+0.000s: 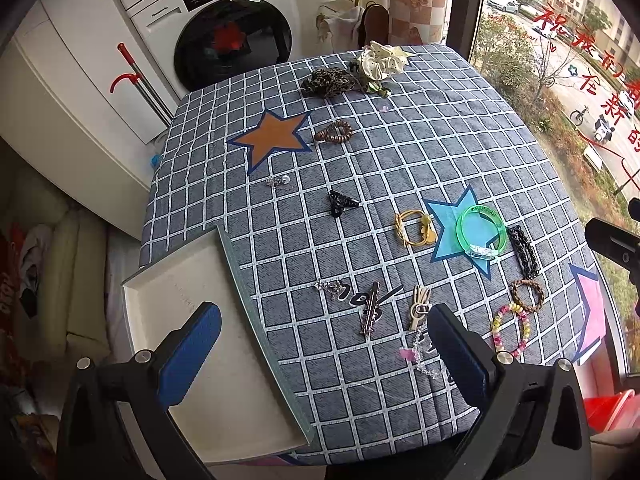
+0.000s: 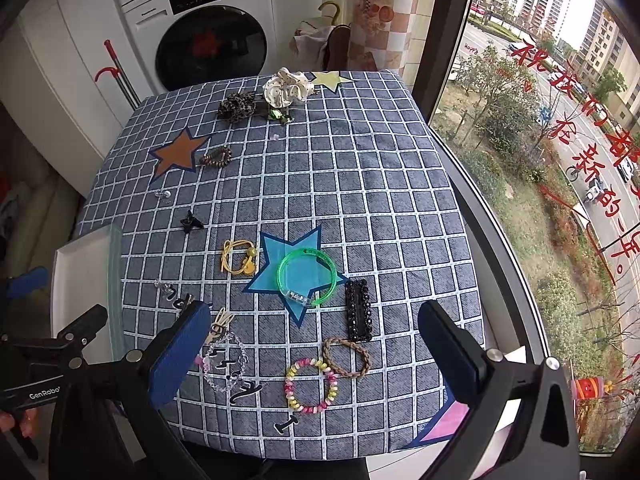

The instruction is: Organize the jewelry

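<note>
While both tools [image 1: 324, 356] [image 2: 316, 360] gape empty, the right finger [image 1: 460, 356] hides part of the clear bead bracelet [image 1: 420, 356].

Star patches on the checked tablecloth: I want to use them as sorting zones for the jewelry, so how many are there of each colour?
Orange star patch, dark-blue edged: 1
Light blue star patch: 1
Pale yellow star patch: 1
Pink star patch, partly out of view: 1
Total: 4

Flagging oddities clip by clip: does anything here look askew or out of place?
The white tray overhangs the table's left edge at an angle. The jewelry, such as the green bangle, lies scattered on the cloth, none in the tray.
</note>
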`<action>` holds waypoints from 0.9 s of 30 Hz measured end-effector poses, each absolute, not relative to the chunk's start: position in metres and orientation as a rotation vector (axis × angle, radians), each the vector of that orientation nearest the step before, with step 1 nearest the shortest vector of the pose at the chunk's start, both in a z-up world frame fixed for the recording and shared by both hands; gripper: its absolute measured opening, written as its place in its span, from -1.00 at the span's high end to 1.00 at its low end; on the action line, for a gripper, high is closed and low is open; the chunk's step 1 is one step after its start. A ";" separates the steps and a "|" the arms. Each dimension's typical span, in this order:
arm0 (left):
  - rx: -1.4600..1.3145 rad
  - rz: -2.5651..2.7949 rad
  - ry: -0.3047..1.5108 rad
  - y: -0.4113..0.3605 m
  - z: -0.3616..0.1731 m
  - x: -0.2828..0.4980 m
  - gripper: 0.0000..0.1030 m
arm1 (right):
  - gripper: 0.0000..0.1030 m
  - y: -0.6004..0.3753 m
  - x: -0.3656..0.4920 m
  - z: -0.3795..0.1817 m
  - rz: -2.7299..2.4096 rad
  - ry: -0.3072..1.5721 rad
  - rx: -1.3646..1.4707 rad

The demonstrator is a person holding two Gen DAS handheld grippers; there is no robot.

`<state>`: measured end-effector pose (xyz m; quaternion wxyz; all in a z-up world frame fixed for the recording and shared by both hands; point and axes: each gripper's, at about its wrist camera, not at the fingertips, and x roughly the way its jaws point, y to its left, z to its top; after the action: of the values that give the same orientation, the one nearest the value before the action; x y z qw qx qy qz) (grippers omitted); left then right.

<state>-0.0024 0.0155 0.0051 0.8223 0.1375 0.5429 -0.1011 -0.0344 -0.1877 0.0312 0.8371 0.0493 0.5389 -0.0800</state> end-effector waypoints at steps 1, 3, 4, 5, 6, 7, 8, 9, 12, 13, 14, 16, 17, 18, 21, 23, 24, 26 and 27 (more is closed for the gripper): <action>0.292 -0.214 1.154 0.016 0.005 -0.002 -1.00 | -1.00 -0.187 -0.034 0.031 -0.169 1.141 0.104; 0.288 -0.212 1.154 0.017 0.005 -0.002 -1.00 | -1.00 -0.186 -0.034 0.032 -0.168 1.140 0.101; 0.287 -0.212 1.154 0.017 0.004 -0.002 -1.00 | -1.00 -0.186 -0.034 0.032 -0.167 1.140 0.099; 0.286 -0.212 1.155 0.018 0.004 -0.001 -1.00 | -1.00 -0.185 -0.034 0.032 -0.167 1.139 0.098; 0.286 -0.212 1.154 0.018 0.004 -0.002 -1.00 | -1.00 -0.185 -0.034 0.032 -0.166 1.139 0.097; 0.287 -0.212 1.154 0.018 0.004 -0.002 -1.00 | -1.00 -0.185 -0.034 0.032 -0.165 1.140 0.096; 0.287 -0.212 1.154 0.018 0.004 -0.002 -1.00 | -1.00 -0.184 -0.034 0.032 -0.165 1.140 0.095; 0.287 -0.213 1.154 0.018 0.004 -0.002 -1.00 | -1.00 -0.184 -0.034 0.032 -0.165 1.141 0.095; 0.288 -0.213 1.154 0.018 0.004 -0.002 -1.00 | -1.00 -0.184 -0.034 0.032 -0.166 1.140 0.096; 0.288 -0.212 1.154 0.018 0.004 -0.002 -1.00 | -1.00 -0.184 -0.034 0.032 -0.166 1.140 0.095; 0.287 -0.212 1.154 0.018 0.004 -0.002 -1.00 | -1.00 -0.184 -0.034 0.032 -0.165 1.140 0.095; 0.287 -0.212 1.155 0.018 0.004 -0.002 -1.00 | -1.00 -0.184 -0.034 0.032 -0.165 1.140 0.095; 0.287 -0.212 1.155 0.018 0.004 -0.002 -1.00 | -1.00 -0.184 -0.034 0.032 -0.164 1.140 0.094; 0.287 -0.211 1.157 0.018 0.003 -0.002 -1.00 | -1.00 -0.183 -0.034 0.031 -0.164 1.140 0.094; 0.287 -0.212 1.156 0.018 0.003 -0.002 -1.00 | -1.00 -0.182 -0.034 0.031 -0.163 1.141 0.094; 0.288 -0.213 1.159 0.017 0.002 -0.002 -1.00 | -1.00 -0.183 -0.034 0.031 -0.164 1.141 0.095; 0.289 -0.214 1.159 0.017 0.001 -0.002 -1.00 | -1.00 -0.182 -0.034 0.031 -0.164 1.142 0.095; 0.288 -0.215 1.160 0.017 0.001 -0.001 -1.00 | -1.00 -0.182 -0.034 0.030 -0.163 1.143 0.095; 0.288 -0.214 1.161 0.017 0.001 -0.001 -1.00 | -1.00 -0.182 -0.034 0.030 -0.163 1.142 0.094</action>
<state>-0.0013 0.0165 0.0005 0.8210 0.1353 0.5454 -0.1006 -0.0340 -0.1821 0.0304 0.8372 0.0446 0.5396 -0.0771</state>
